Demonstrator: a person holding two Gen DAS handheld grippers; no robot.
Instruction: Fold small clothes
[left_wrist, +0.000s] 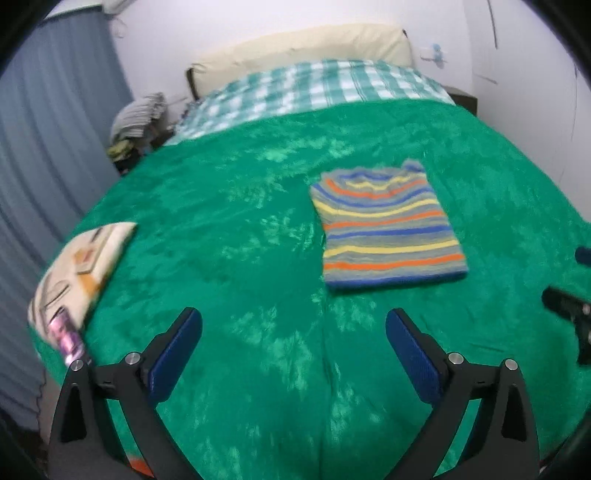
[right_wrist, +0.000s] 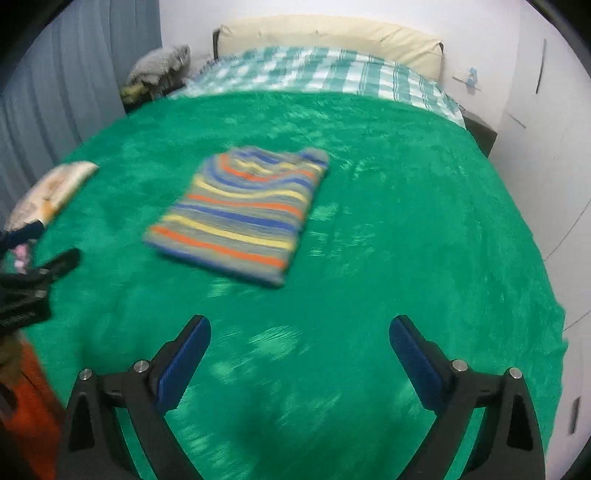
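A small striped garment (left_wrist: 388, 225) in grey, blue, yellow and orange lies folded into a rectangle on the green blanket (left_wrist: 240, 258). It also shows in the right wrist view (right_wrist: 243, 210). My left gripper (left_wrist: 293, 325) is open and empty, held above the blanket, nearer than the garment and to its left. My right gripper (right_wrist: 299, 332) is open and empty, above the blanket, nearer than the garment and to its right. Each gripper shows at the edge of the other's view: the right one (left_wrist: 569, 306), the left one (right_wrist: 48, 269).
A cream patterned cloth (left_wrist: 81, 269) lies at the blanket's left edge, also in the right wrist view (right_wrist: 51, 188). A checked sheet (left_wrist: 314, 88) and a cream pillow (left_wrist: 306, 48) lie at the bed's head. A blue curtain (left_wrist: 44, 129) hangs left; clothes are piled (left_wrist: 136, 118) beside the bed.
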